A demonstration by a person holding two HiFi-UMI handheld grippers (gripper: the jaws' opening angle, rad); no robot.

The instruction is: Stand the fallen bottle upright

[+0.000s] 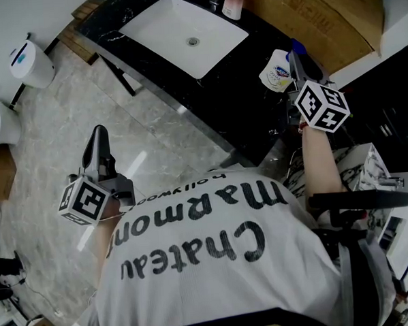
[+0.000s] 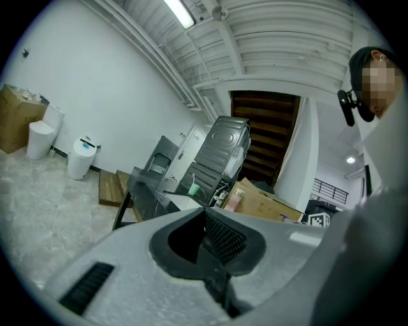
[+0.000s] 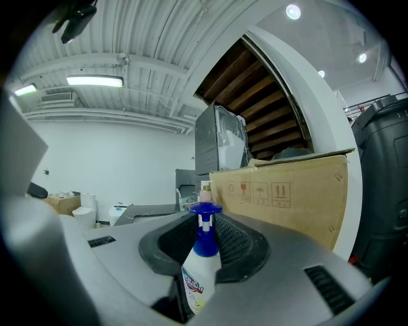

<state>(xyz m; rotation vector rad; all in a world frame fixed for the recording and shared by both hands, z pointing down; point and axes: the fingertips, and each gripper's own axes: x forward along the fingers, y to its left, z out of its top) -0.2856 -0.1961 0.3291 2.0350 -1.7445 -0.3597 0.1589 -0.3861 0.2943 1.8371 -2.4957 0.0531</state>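
Here, the left tongs (image 2: pixel 213 255) are closed together and empty, level over the floor (image 1: pixel 53 139); the right tongs (image 3: pixel 204 283) clamp the bottle (image 3: pixel 197 267) upright over the black table (image 1: pixel 256 119); the sink (image 1: pixel 176 31) lies beyond.

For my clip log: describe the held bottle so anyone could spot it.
Start at the black countertop with the white sink; go to its right end. The right gripper holds a white bottle, blue pump top, unlike the pinkish bottle behind the sink.
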